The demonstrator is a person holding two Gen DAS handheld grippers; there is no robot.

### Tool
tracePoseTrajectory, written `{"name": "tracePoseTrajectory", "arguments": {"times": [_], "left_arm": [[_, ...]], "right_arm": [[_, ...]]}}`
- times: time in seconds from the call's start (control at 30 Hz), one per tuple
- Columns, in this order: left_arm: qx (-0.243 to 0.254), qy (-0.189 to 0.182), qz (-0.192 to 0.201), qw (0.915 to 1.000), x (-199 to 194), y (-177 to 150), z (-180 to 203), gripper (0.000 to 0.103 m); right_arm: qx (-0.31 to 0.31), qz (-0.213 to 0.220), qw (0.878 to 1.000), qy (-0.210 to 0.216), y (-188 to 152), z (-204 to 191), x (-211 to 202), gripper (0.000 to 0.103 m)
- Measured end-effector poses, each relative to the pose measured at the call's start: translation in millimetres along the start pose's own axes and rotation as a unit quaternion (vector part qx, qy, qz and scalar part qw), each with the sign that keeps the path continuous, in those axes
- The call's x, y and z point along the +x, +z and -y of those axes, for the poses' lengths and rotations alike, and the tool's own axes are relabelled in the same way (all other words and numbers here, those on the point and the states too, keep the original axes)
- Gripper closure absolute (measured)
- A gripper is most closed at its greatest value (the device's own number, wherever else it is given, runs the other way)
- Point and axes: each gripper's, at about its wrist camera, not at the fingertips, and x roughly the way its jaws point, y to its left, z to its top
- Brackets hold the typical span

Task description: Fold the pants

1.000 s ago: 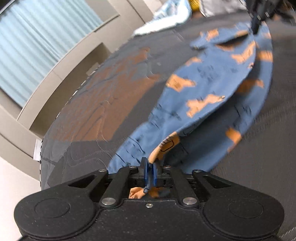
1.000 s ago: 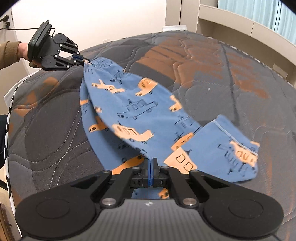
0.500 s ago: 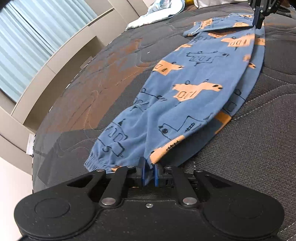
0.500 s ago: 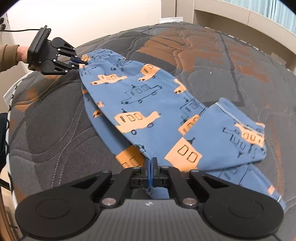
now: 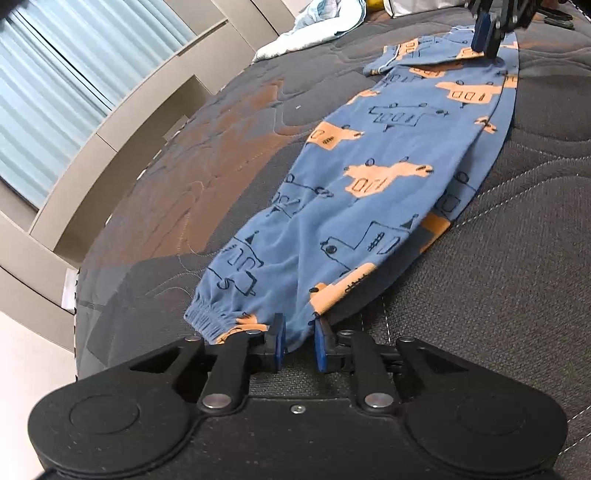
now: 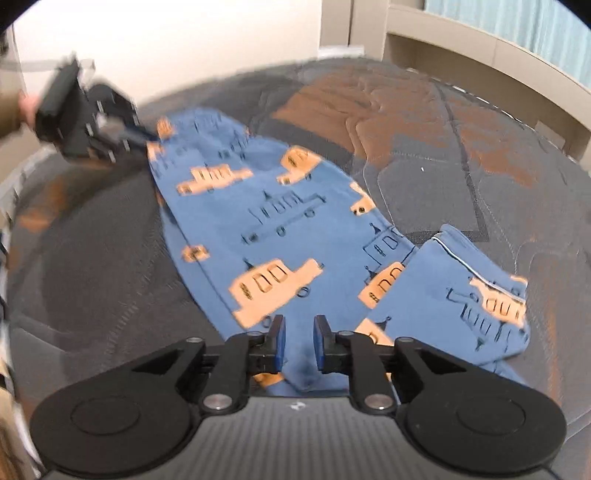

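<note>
Blue pants with orange truck prints (image 5: pixel 388 177) lie stretched out flat on a dark quilted mattress (image 5: pixel 517 258), one leg laid over the other. My left gripper (image 5: pixel 298 343) is open at the cuffed leg ends, with cloth still between its pads. My right gripper (image 6: pixel 298 345) is open at the waist end of the pants (image 6: pixel 280 236), with fabric lying between its pads. The waist part is folded to the right (image 6: pixel 461 295). Each gripper shows in the other's view, the right one at the far end (image 5: pixel 487 22) and the left one blurred (image 6: pixel 85 122).
The mattress has orange-brown patches (image 6: pixel 369 110). A beige window ledge and curtains (image 5: pixel 74 110) run along one side. A pale blue-white cloth heap (image 5: pixel 314 26) lies at the far end of the bed. A white wall (image 6: pixel 184 44) stands behind the left gripper.
Both grippers lowered the pants from mid-air onto the mattress and then opened, letting go of the cuffs and the waist. The pants now lie flat.
</note>
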Motion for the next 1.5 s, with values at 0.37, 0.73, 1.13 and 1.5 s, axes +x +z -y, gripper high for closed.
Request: {"name": "tracePoseTrajectory", "arguments": {"times": [0.37, 0.73, 1.13, 1.5], "left_arm": [[0.032, 0.001, 0.006, 0.9995, 11, 3, 9, 0.068], [0.020, 0.005, 0.016, 0.9997, 18, 3, 7, 0.068], [-0.003, 0.001, 0.018, 0.9998, 26, 1, 4, 0.096], [0.040, 0.000, 0.017, 0.9991, 18, -11, 11, 0.099]], "right_arm": [[-0.246, -0.074, 0.963, -0.080, -23, -44, 0, 0.075], [0.072, -0.045, 0.990, -0.113, -11, 1, 0, 0.059], [0.247, 0.024, 0.951, -0.182, -33, -13, -3, 0.100], [0.285, 0.039, 0.946, -0.148, -44, -16, -25, 0.100]]}}
